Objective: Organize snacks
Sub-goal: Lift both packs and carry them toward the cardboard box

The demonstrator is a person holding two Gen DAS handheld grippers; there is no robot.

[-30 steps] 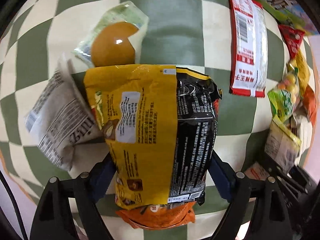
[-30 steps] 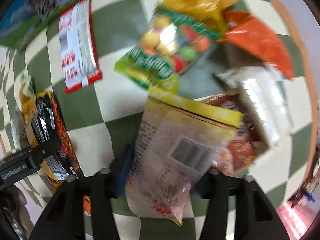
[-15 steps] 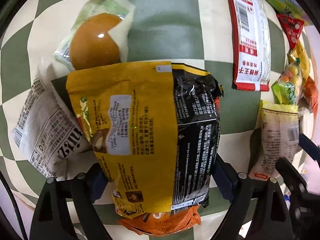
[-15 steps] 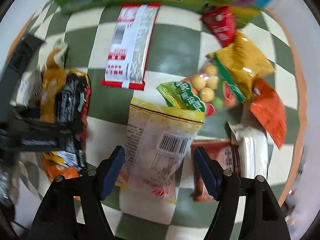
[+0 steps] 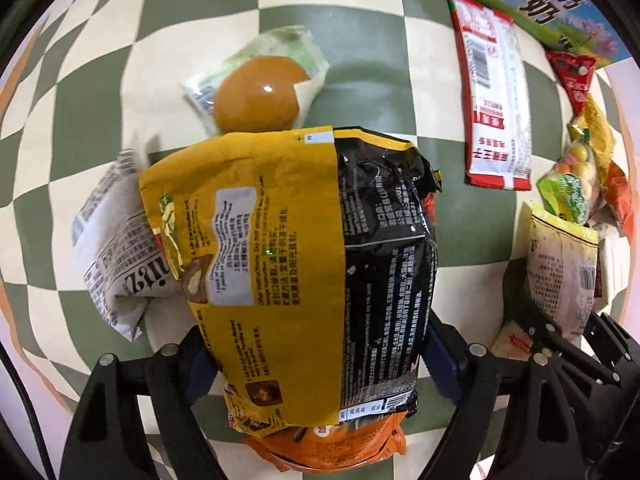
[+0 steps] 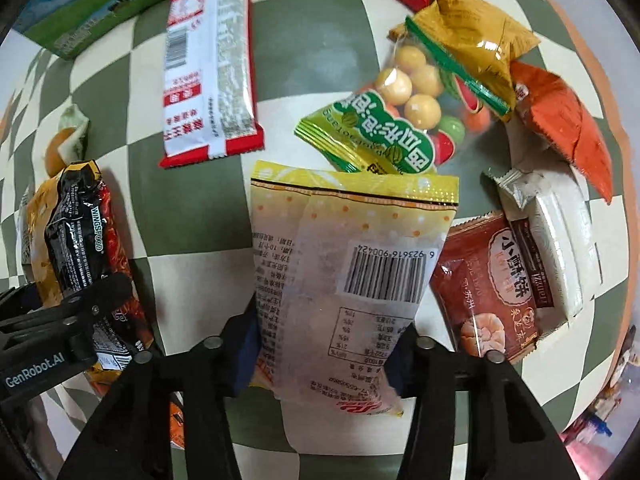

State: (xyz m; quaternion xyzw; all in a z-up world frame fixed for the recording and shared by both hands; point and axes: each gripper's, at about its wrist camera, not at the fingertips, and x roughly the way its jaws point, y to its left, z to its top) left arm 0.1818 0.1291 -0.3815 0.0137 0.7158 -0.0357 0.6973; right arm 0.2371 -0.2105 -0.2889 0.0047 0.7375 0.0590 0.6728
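My left gripper (image 5: 312, 356) is shut on a yellow and black noodle packet (image 5: 296, 264), held over an orange packet (image 5: 324, 444) and a white newsprint-pattern packet (image 5: 116, 256). A packed brown egg (image 5: 256, 96) lies just beyond. My right gripper (image 6: 326, 350) is shut on a pale yellow packet with a barcode (image 6: 344, 272), above the checked cloth (image 6: 304, 32). The left gripper and its noodle packet (image 6: 84, 256) show at the left of the right wrist view.
A long red and white packet (image 6: 210, 68) lies at the back. A green candy-ball bag (image 6: 396, 120), yellow packet (image 6: 472, 36), orange packet (image 6: 560, 120), brown pastry packet (image 6: 488, 284) and white packet (image 6: 556, 240) crowd the right. A milk carton box (image 5: 552, 4) lines the far edge.
The right gripper with the pale yellow packet has moved in closer to the candy bag and pile. The left gripper keeps its noodle packet and has drawn back slightly from the egg.
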